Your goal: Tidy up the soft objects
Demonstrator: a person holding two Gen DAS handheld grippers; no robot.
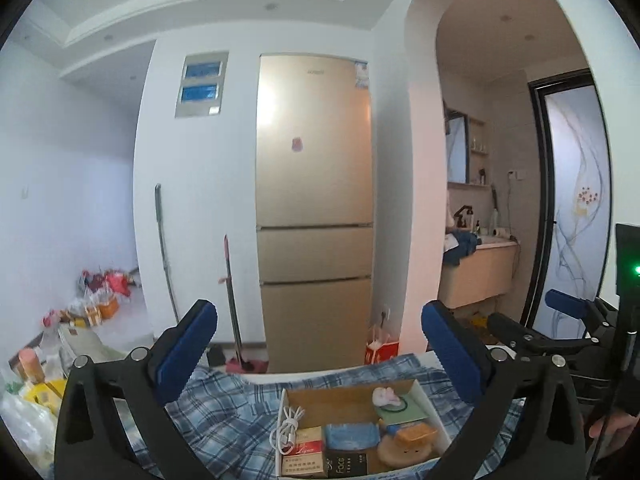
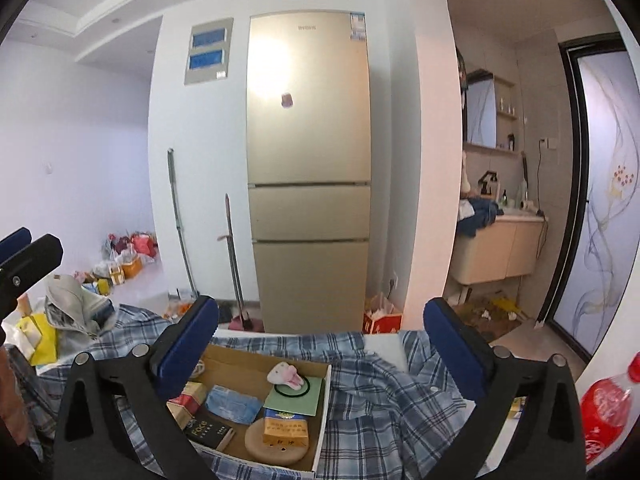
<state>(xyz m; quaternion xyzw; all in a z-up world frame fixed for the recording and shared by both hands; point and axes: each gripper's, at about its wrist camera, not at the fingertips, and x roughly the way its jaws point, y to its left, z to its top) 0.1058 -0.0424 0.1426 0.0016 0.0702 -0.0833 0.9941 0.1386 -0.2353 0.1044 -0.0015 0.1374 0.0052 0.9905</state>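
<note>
Both grippers — left gripper (image 1: 320, 344), right gripper (image 2: 322, 340) — hang released and empty above the cardboard box (image 2: 256, 360); next, likely, the plaid shirt (image 2: 380, 400) at four o'clock needs gathering.

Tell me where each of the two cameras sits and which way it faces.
Left wrist: on the left gripper, looking almost level over the cardboard box at the fridge; its open fingers show, and the right gripper's fingers at right.
Right wrist: on the right gripper, same heading from further right; its open fingers show, a left gripper finger at far left.
Shared: fridge, box, plaid shirt.
</note>
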